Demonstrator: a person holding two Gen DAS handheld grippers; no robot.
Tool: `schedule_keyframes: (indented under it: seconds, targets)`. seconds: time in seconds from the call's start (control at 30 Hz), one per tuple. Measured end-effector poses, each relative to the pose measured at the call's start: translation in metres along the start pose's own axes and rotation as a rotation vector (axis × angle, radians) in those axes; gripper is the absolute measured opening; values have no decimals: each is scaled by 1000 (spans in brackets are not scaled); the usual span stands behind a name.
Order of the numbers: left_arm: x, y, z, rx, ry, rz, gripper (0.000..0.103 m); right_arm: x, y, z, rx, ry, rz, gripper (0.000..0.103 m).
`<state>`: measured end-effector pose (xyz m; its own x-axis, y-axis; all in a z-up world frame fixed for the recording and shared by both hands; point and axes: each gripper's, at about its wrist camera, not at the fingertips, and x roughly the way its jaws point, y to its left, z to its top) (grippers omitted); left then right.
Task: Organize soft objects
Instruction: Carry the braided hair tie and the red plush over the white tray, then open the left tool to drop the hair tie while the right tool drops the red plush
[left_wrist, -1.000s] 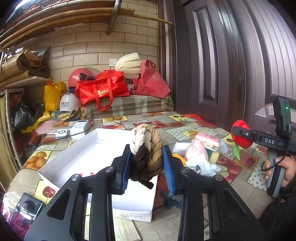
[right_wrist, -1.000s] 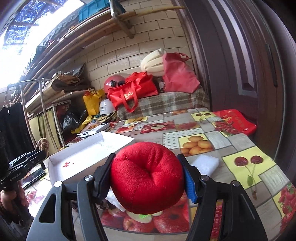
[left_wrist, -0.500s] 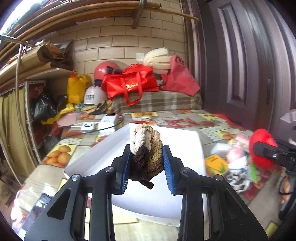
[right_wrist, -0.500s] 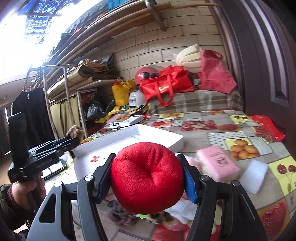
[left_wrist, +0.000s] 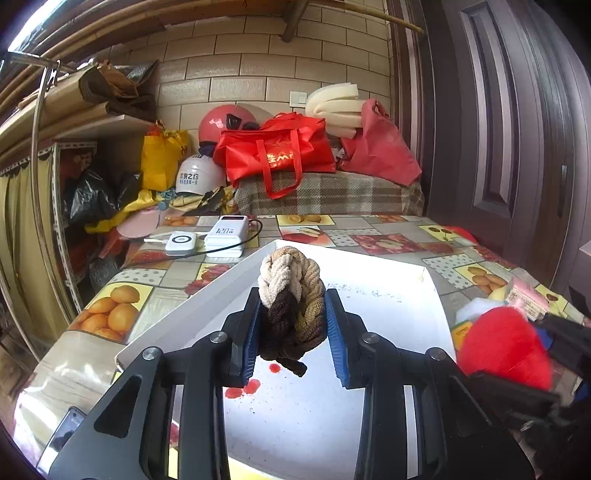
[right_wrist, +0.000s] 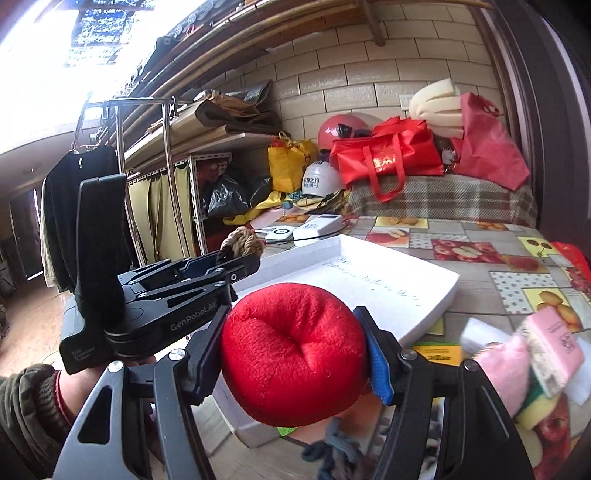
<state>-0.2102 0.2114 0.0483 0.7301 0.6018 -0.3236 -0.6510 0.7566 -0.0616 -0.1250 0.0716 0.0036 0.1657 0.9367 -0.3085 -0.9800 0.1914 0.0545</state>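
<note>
- The left gripper (left_wrist: 291, 328) is clamped narrow on a braided rope knot (left_wrist: 290, 295) in cream, tan and dark brown, and holds it above the white tray (left_wrist: 413, 288), over the tray's near half
- The right gripper (right_wrist: 295, 350) squeezes a red plush apple (right_wrist: 293, 349) between its blue pads; in the left view the apple (left_wrist: 502, 343) sits at about 3 o'clock of the knot, just off the tray's right edge
- The tray looks empty apart from a few red spots and some handwriting, so I judge nothing is sorted into it yet
- Left on the table (right_wrist: 480, 240), at 3 to 4 o'clock of the apple in the right view: a pink plush piece (right_wrist: 506, 365), a pink block (right_wrist: 554, 339), white foam and a yellow sponge, blurred
- A grey cord lies at 6 o'clock, under the right gripper
- Both held items seem near release; most of the pile is not yet moved
</note>
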Motion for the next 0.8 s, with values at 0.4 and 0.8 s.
schedule_keyframes:
  seconds: [0.4,0.8]
  targets:
    - [31,39,0,-199,140,9,33,41,0,11,26,24,-68,65]
    - [25,55,-4,-285,123,98,103,25,7,12,10,-34,-122,103]
